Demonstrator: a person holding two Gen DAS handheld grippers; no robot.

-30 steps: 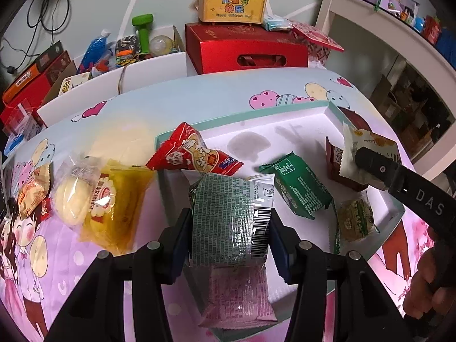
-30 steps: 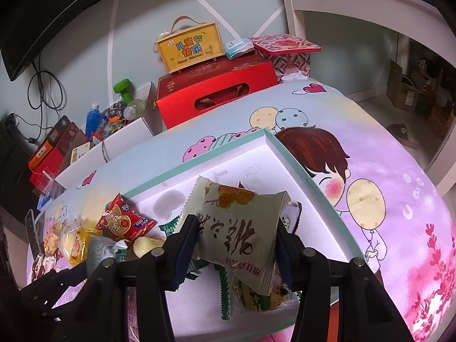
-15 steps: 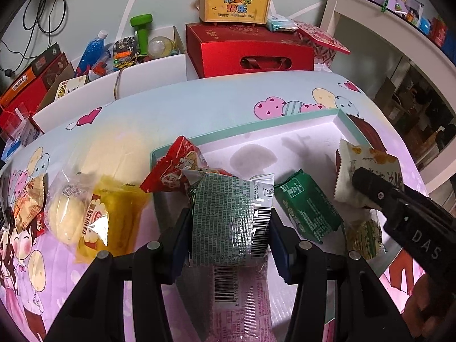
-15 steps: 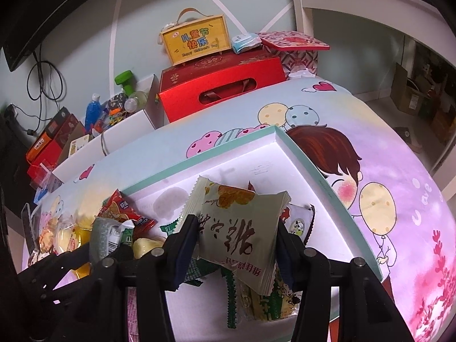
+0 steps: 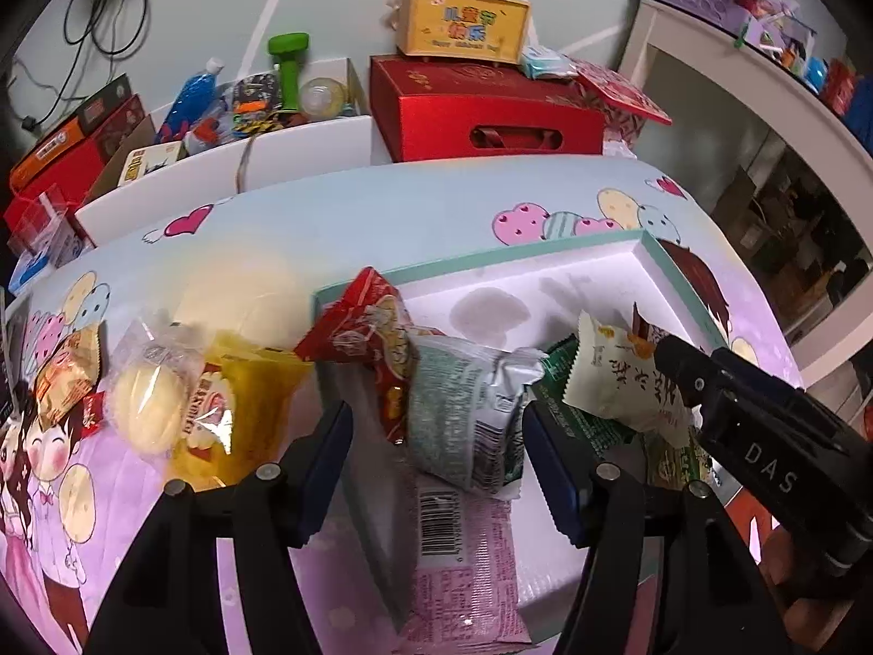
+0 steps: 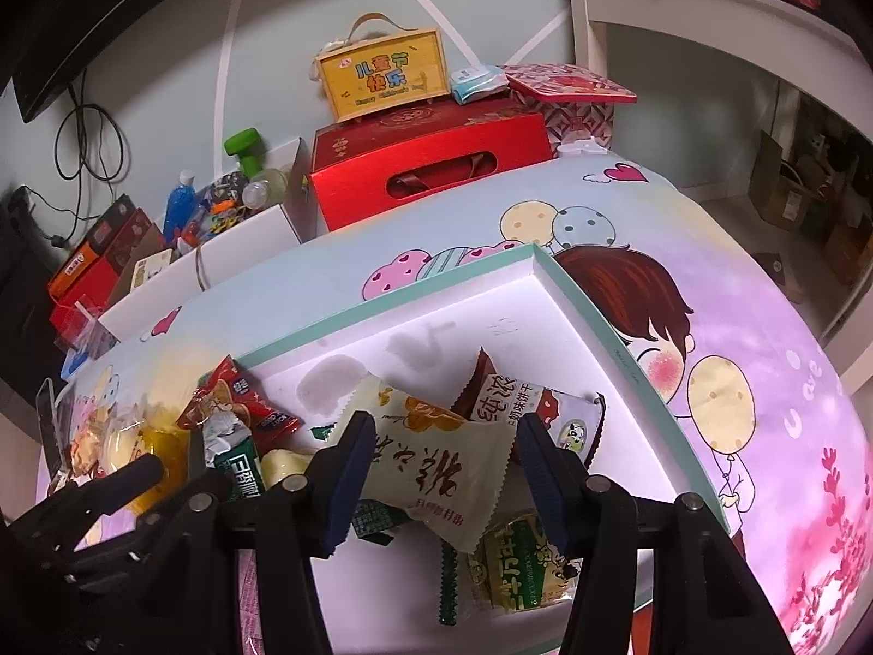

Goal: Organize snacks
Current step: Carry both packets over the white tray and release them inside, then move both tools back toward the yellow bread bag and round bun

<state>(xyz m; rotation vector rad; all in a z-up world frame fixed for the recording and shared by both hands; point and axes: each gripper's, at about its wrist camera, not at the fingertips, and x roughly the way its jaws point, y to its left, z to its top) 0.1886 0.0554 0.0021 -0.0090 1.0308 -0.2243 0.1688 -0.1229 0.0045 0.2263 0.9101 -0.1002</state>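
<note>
1. Left gripper (image 5: pixel 436 436) had its jaws wide apart. The green-silver pack (image 5: pixel 464 409) sat loose between them, a clear gap on both sides, so not clamped on anything. It looked just dropped or about to drop, I couldn't tell which, and it lay on top of a pink pack (image 5: pixel 464 562) at the tray's near-left end.
2. Right gripper (image 6: pixel 442 475) was harder to read. The cream pack (image 6: pixel 436 469) filled the space between the jaws and looked pinched on the left side, but I couldn't see the right pad touching. Honestly can't tell if it was gripped or loose.
3. The tray (image 6: pixel 573 295) is the white box with the teal rim on the cartoon bench cover (image 6: pixel 764 355). The cream pack hung over its near-right part, above a yellow-green pack (image 6: pixel 518 562) and near a brown-and-white biscuit pack (image 6: pixel 513 393).
4. Key relation, I'd say: the cream pack's long axis ran across the jaws, left to right, and the tray floor was right below and ahead of the right gripper. The far half of the tray was bare, so that's the obvious spot.
5. A bun pack (image 5: pixel 147 409) and a yellow pack (image 5: pixel 245 409) sat outside the tray on the left, nearer the left gripper. A red pack (image 5: pixel 360 327) leaned over the tray's left rim.
</note>
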